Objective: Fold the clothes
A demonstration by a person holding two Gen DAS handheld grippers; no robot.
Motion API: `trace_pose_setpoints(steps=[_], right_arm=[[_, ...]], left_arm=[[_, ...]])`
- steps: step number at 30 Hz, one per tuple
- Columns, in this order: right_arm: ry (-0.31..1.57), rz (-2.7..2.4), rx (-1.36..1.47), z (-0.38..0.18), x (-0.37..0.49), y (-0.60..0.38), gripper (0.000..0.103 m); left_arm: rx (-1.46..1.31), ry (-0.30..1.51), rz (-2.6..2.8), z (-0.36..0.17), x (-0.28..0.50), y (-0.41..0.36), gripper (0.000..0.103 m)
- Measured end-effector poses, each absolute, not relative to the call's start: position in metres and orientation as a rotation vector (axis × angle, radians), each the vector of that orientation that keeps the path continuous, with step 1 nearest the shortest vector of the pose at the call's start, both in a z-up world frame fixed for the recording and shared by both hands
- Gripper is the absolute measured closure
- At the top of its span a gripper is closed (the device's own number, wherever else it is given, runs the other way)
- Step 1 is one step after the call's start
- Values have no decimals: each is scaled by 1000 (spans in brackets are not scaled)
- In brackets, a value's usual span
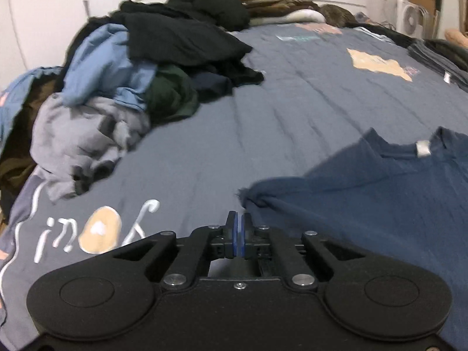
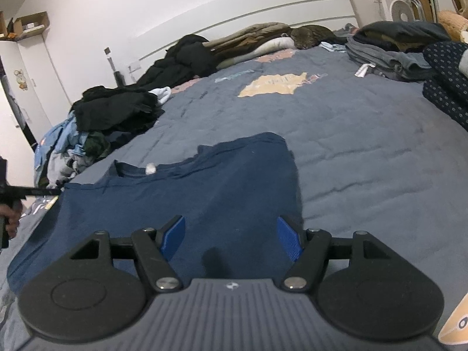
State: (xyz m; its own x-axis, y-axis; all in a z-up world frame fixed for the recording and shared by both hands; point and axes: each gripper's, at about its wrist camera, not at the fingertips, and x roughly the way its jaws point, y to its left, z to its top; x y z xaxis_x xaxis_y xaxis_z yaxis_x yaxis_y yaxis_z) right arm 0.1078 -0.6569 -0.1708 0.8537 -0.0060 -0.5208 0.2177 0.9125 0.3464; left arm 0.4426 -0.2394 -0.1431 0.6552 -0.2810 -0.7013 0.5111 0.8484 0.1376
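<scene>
Matt navy cotton-like T-shirt (image 2: 187, 193) on quilted grey bedspread (image 2: 365, 146) (soft, faintly ribbed cloth).

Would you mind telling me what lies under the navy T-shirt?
The navy T-shirt lies spread on the grey-blue bedspread, which shows all around it. Whatever the bedspread has directly beneath the shirt is covered.

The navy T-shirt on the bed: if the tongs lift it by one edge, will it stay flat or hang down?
The navy T-shirt would probably hang limp: it already bunches at the left tongs. It looks thin, so likely light.
</scene>
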Motion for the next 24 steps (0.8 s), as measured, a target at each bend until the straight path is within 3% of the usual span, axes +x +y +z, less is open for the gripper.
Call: trace_pose_setpoints(steps=[1,3,4,16,24], right_arm=[[536,-119,404,-170,108,-656,34],[541,-118,404,-171,109,-655,34],[544,-118,407,-172,109,-655,34],[569,-129,408,-176,111,-655,34],[559,-116,392,-172,110,-654,34]], left_arm=[[350,723,-456,-143,444,-242,95],[372,713,-451,-144,447,-246,75],[383,707,-449,-144,449,-248,72],[895,612,-600,-140,440,-290,72],[1234,651,-711,-150,435,-314,72]])
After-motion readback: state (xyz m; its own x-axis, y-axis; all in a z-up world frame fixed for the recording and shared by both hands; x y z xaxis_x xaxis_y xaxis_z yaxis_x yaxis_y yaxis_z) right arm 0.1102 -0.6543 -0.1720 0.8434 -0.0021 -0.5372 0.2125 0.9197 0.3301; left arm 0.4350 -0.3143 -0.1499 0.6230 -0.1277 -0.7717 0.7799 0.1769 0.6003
